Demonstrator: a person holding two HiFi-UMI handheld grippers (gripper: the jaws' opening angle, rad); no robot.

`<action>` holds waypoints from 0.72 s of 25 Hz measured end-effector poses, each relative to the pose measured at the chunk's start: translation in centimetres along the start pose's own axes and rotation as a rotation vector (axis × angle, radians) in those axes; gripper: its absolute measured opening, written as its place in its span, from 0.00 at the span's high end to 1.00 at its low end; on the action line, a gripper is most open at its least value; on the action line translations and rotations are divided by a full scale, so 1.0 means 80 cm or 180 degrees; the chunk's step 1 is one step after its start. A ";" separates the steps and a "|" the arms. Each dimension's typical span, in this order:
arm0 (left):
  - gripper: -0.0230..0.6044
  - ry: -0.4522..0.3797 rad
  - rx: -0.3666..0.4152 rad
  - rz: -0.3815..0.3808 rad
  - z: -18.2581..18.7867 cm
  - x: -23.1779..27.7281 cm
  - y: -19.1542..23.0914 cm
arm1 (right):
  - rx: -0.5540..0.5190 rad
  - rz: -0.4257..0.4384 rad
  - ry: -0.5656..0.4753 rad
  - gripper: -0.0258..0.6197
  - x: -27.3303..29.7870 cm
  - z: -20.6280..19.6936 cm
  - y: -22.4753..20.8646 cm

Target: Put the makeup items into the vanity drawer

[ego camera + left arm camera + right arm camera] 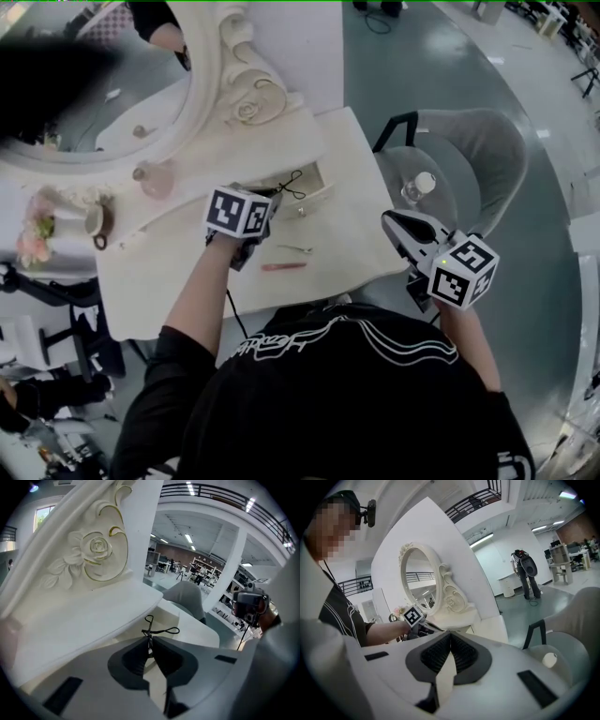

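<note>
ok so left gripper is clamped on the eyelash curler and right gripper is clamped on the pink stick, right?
No: the right gripper is shut but empty, as the right gripper view shows; the pink stick lies on the vanity top. The left gripper is indeed clamped on the eyelash curler.

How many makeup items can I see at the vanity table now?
3. A black eyelash curler is clamped in the left gripper; a pink stick and a thin silver tool lie on the table top. Others may be hidden.
</note>
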State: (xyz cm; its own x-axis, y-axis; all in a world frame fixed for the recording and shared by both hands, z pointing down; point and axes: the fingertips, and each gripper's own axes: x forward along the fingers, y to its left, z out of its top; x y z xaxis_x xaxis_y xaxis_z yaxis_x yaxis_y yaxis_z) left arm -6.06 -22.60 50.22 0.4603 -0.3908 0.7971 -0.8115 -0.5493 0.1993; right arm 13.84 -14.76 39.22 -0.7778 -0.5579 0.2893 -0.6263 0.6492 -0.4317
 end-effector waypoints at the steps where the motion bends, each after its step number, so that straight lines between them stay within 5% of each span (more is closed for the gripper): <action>1: 0.89 0.0024 -0.0037 -0.0005 0.001 0.005 0.003 | 0.0008 -0.0003 0.0005 0.92 0.001 0.000 -0.003; 12: 0.89 -0.0044 -0.0016 -0.0012 0.013 0.017 0.002 | 0.0092 -0.0023 0.0076 0.92 0.008 -0.007 -0.029; 18: 0.75 -0.0318 -0.0001 -0.0136 0.018 -0.004 -0.010 | 0.0066 0.0017 0.0081 0.92 0.015 -0.004 -0.026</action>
State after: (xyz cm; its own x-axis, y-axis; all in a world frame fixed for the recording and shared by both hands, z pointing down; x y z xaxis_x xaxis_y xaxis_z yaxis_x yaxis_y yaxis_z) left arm -5.02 -23.08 49.01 0.5280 -0.4388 0.7271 -0.7905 -0.5668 0.2320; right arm 14.19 -16.64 40.75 -0.7823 -0.5411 0.3085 -0.6212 0.6410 -0.4508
